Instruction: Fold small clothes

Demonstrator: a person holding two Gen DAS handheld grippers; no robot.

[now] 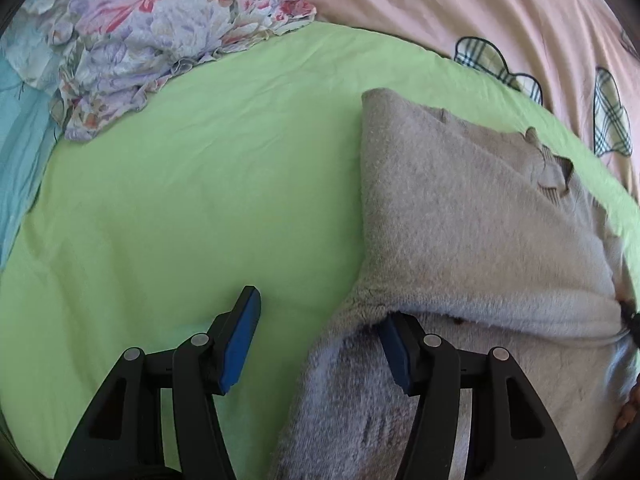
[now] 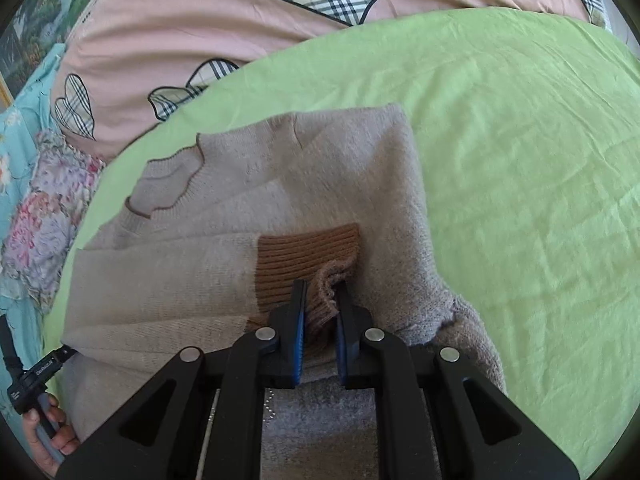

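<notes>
A small beige knit sweater [image 2: 248,200] lies on a green sheet [image 2: 520,160], with one sleeve folded across its front. My right gripper [image 2: 322,288] is shut on the brown ribbed cuff [image 2: 308,252] of that sleeve, which bunches up between the fingers. In the left wrist view the sweater [image 1: 460,208] fills the right side. My left gripper [image 1: 318,312] is open at the sweater's left edge; its right finger [image 1: 396,352] sits under a fold of the knit, and its left finger [image 1: 240,340] is over the bare sheet [image 1: 180,208].
A crumpled floral garment [image 1: 152,32] lies at the sheet's far left. A pink quilt with plaid patches [image 2: 200,28] runs along the far side. The hand holding the left gripper [image 2: 44,428] shows at the lower left of the right wrist view.
</notes>
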